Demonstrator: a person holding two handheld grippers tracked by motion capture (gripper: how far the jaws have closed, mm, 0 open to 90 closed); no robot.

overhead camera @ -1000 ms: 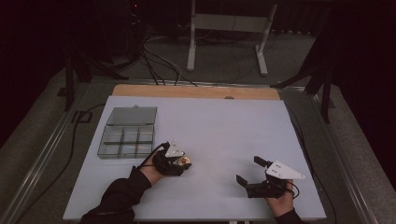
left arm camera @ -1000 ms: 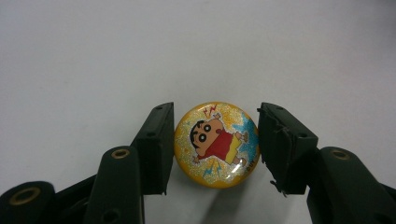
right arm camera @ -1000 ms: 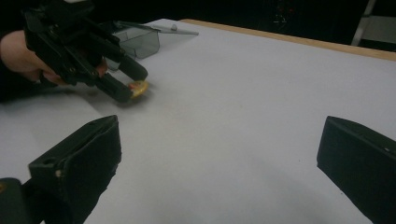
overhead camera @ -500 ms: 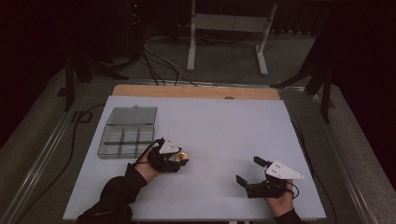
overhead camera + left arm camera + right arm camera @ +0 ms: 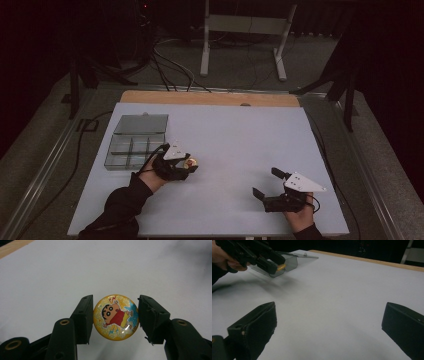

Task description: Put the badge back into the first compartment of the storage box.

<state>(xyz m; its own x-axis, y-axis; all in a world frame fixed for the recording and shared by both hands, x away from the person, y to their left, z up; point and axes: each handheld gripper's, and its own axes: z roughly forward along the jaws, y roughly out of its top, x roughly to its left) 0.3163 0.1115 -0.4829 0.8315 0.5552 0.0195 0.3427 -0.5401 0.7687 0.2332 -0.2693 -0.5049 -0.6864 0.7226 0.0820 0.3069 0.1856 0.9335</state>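
Near the front edge of the worktop point(image 5: 240, 130), the right gripper point(image 5: 267, 183) rests with fingers wide, bare surface all around it. Farther left, the left gripper point(image 5: 115, 315) pinches a round cartoon badge point(image 5: 116, 317) between its fingers, just beside the clear box point(image 5: 135, 142) near the left edge.

My high view looks forward and down from 6 o'clock over the white rectangular tabletop point(image 5: 235, 135); both close gripper views share it.

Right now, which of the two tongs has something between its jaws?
The left tongs: a round yellow cartoon badge sits between its jaws. The right tongs stand wide open over bare table.
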